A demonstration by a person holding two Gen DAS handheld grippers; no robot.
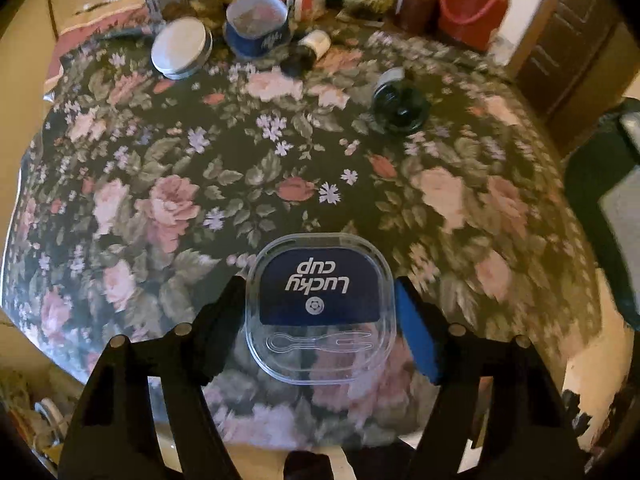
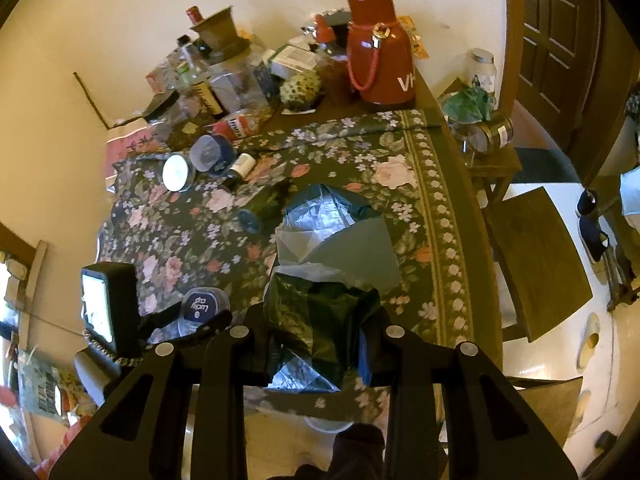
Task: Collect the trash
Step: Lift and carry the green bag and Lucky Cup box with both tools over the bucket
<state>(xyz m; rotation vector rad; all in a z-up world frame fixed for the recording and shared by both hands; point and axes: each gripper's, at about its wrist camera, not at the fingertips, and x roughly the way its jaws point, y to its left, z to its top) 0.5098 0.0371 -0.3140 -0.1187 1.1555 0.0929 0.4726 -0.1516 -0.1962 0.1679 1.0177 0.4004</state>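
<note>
Lucky cup lid (image 1: 320,308), clear plastic, sits flat on the floral tablecloth (image 1: 240,168) near its front edge, between the left gripper (image 1: 320,320)'s spread fingers, not pinched. Right gripper (image 2: 316,344) is clamped on a dark green trash bag (image 2: 320,312).

The left gripper (image 1: 320,320) is black with round silver screws and one blue pad. The right gripper (image 2: 316,344) looks the same.

Worktop (image 2: 436,216): draped in a dark floral cloth.
Red flask (image 2: 380,48): upright at the far edge.
Wooden chair (image 2: 536,260): beside the worktop.
Door (image 2: 560,40): dark, panelled.
</note>
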